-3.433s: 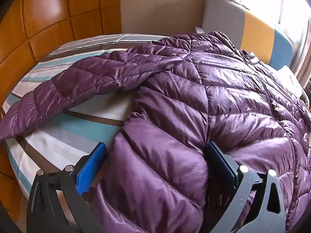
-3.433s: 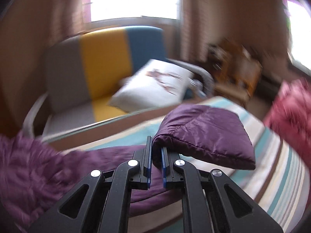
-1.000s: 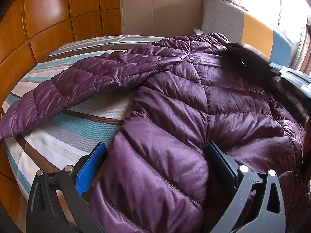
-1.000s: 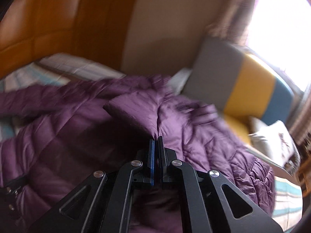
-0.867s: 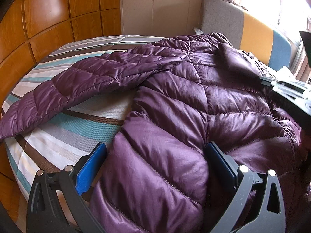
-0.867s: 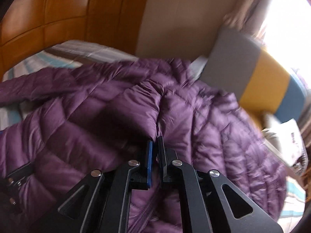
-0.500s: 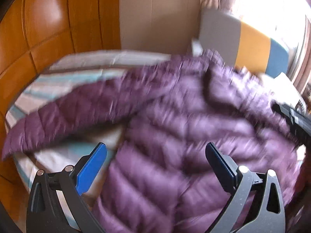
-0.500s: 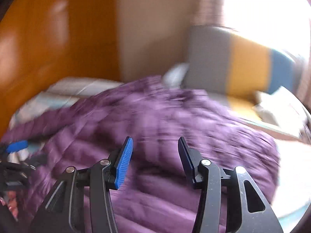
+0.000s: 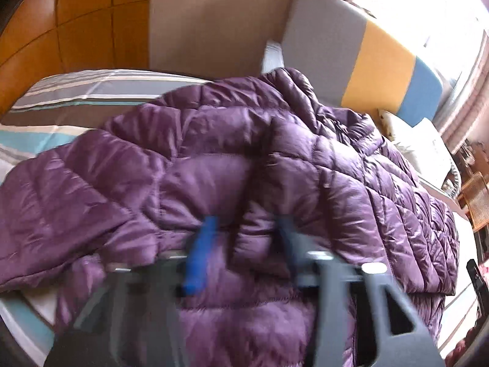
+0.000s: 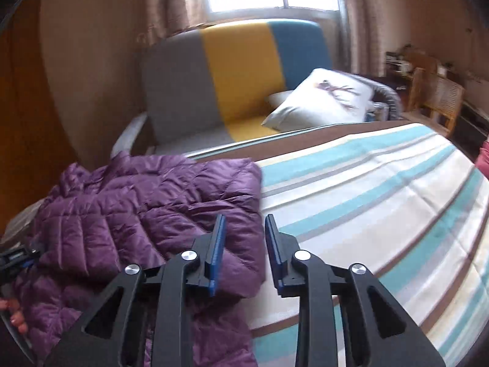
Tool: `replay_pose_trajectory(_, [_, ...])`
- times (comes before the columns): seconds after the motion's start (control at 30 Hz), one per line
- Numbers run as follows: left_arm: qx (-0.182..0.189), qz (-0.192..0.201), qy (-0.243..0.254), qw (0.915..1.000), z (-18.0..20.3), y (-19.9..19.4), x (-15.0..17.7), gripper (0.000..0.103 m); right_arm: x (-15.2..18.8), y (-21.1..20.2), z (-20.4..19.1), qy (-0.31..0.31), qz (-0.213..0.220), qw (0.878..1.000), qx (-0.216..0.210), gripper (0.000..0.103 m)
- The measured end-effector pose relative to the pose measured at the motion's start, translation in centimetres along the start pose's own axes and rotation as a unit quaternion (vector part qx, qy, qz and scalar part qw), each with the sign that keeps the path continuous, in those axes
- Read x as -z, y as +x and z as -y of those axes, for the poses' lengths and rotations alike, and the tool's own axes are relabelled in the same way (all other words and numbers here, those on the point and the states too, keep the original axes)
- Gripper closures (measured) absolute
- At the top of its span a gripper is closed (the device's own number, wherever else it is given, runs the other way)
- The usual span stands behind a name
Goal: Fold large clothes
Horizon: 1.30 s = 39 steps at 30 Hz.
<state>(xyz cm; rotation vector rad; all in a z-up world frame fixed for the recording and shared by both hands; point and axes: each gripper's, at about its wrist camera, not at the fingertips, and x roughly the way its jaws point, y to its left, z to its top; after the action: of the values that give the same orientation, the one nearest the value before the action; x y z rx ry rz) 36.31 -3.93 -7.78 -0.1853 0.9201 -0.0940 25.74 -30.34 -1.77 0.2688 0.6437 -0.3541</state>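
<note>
Purple quilted down jacket (image 9: 305, 165) on a striped bed (image 10: 382, 189), my two tongs at its edges.

In my left wrist view the left tongs (image 9: 244, 244), blurred at lower centre, have just been closing and pinch a fold of the jacket between their pads. In my right wrist view the right tongs (image 10: 244, 238), low in the middle, have just been closing too, yet stand slightly spread, nothing pressed between them; the jacket lies in the lower left, its edge under the left pad. A grey, yellow and blue sofa (image 10: 244, 70) sits behind, with a white cushion (image 10: 324, 101).
</note>
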Motion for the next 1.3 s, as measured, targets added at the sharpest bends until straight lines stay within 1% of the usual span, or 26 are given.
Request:
replay_pose_trajectory(0.03, [0.000, 0.001, 0.006, 1.0000, 0.1, -0.3, 0.1, 0.092, 0.0, 0.4, -0.1, -0.007, -0.007, 1.000, -0.014, 0.082])
replay_pose_trajectory(0.07, [0.001, 0.007, 0.008, 0.9999, 0.0, -0.8, 0.2, 0.098, -0.1, 0.6, -0.3, -0.015, -0.013, 1.000, -0.022, 0.083])
replay_pose_trajectory(0.13, [0.004, 0.021, 0.012, 0.9997, -0.4, -2.4, 0.6, 0.099, -0.2, 1.8, -1.1, -0.028, -0.028, 0.998, -0.041, 0.083])
replay_pose_trajectory(0.23, [0.002, 0.024, 0.009, 0.9997, -1.4, -3.8, 2.0, 0.100, 0.0, 3.6, -1.2, -0.028, -0.055, 0.997, -0.049, 0.083])
replay_pose_trajectory(0.3, [-0.005, 0.022, 0.003, 0.9997, -2.0, -3.9, 2.9, 0.101, 0.2, 5.0, -1.6, -0.030, -0.072, 0.996, -0.044, 0.083])
replay_pose_trajectory(0.4, [-0.032, 0.019, 0.004, 0.9993, -2.8, -2.7, 3.6, 0.103, 0.6, 6.3, -2.1, -0.039, -0.096, 0.994, -0.029, 0.083])
replay_pose_trajectory(0.47, [-0.028, 0.021, -0.007, 0.9993, -3.0, -2.1, 3.8, 0.103, 0.8, 6.8, -2.1, -0.047, -0.099, 0.994, -0.024, 0.083])
replay_pose_trajectory(0.57, [-0.052, 0.027, 0.016, 0.9982, -2.0, -2.1, 3.9, 0.102, 0.9, 7.2, -2.6, -0.061, -0.095, 0.994, -0.010, 0.083])
replay_pose_trajectory(0.63, [-0.050, 0.028, 0.017, 0.9982, -1.7, -2.4, 4.0, 0.096, 0.9, 7.0, -2.4, -0.059, -0.092, 0.994, -0.013, 0.083])
replay_pose_trajectory(0.67, [-0.042, 0.029, 0.015, 0.9986, -1.8, -2.7, 4.0, 0.082, 0.8, 6.6, -2.0, -0.053, -0.090, 0.994, -0.019, 0.083])
replay_pose_trajectory(0.7, [-0.036, 0.033, 0.011, 0.9988, -1.9, -3.3, 4.3, 0.058, 0.7, 6.1, -1.6, -0.045, -0.084, 0.995, -0.028, 0.083])
replay_pose_trajectory(0.73, [-0.035, 0.036, 0.009, 0.9987, -2.1, -4.0, 4.5, 0.044, 0.6, 5.4, -1.4, -0.043, -0.079, 0.996, -0.031, 0.083])
replay_pose_trajectory(0.77, [-0.039, 0.044, 0.005, 0.9983, -2.3, -4.8, 4.8, 0.025, 0.6, 4.4, -1.2, -0.044, -0.071, 0.996, -0.033, 0.083])
replay_pose_trajectory(0.8, [-0.039, 0.054, 0.001, 0.9978, -2.5, -5.6, 5.1, 0.021, 0.8, 3.2, -1.3, -0.052, -0.062, 0.996, -0.034, 0.083])
replay_pose_trajectory(0.83, [-0.031, 0.063, -0.003, 0.9975, -3.2, -6.5, 5.4, 0.020, 1.0, 2.2, -1.5, -0.062, -0.056, 0.996, -0.036, 0.083])
replay_pose_trajectory(0.9, [-0.019, 0.064, -0.011, 0.9977, -4.2, -7.6, 5.8, 0.011, 1.7, 0.8, -2.2, -0.083, -0.051, 0.994, -0.040, 0.083])
replay_pose_trajectory(0.97, [-0.013, 0.070, -0.032, 0.9970, -5.7, -8.6, 6.4, 0.007, 2.2, 0.4, -2.4, -0.091, -0.050, 0.994, -0.038, 0.083])
replay_pose_trajectory(1.03, [-0.016, 0.068, -0.051, 0.9962, -7.3, -9.4, 6.9, 0.007, 2.7, 1.0, -2.3, -0.092, -0.060, 0.994, -0.031, 0.083])
replay_pose_trajectory(1.13, [-0.026, 0.070, -0.074, 0.9945, -9.5, -10.3, 7.3, 0.007, 3.3, 2.7, -2.0, -0.082, -0.091, 0.992, -0.025, 0.083])
replay_pose_trajectory(1.3, [-0.056, 0.081, -0.130, 0.9865, -14.9, -11.9, 7.9, 0.007, 3.6, 2.9, -2.8, -0.101, -0.086, 0.991, -0.008, 0.083])
